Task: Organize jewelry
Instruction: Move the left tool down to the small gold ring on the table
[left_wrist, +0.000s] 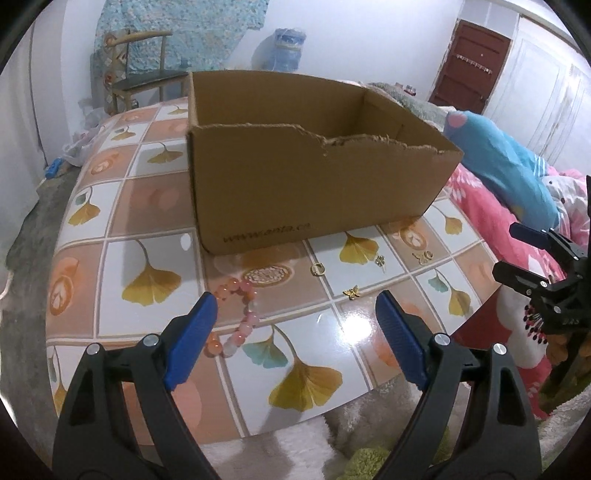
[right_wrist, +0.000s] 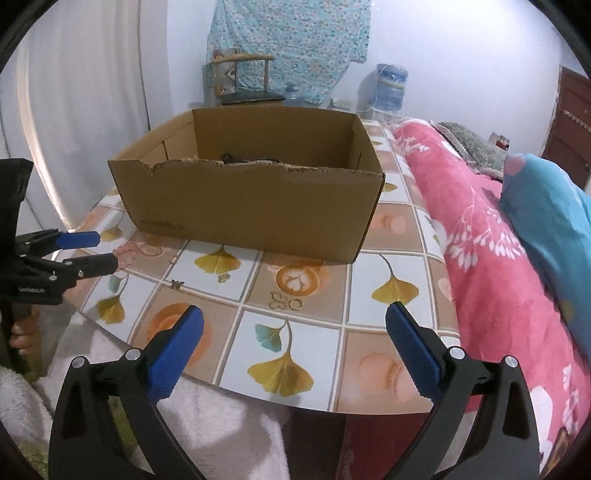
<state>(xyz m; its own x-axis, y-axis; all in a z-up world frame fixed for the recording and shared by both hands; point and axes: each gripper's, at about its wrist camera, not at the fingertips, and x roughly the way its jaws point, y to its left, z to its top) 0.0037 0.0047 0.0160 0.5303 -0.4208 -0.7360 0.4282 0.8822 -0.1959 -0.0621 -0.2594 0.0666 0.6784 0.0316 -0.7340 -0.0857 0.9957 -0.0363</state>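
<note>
An open cardboard box stands on the tiled table; in the right wrist view something dark lies inside it. A pink bead bracelet lies just ahead of my open left gripper, by its left finger. A gold ring, a butterfly charm and small gold pieces lie in front of the box. My right gripper is open and empty, near a gold ring and a gold charm.
A pink flowered blanket and a blue pillow lie right of the table. A chair and a water jug stand behind it. The table's front edge is near both grippers.
</note>
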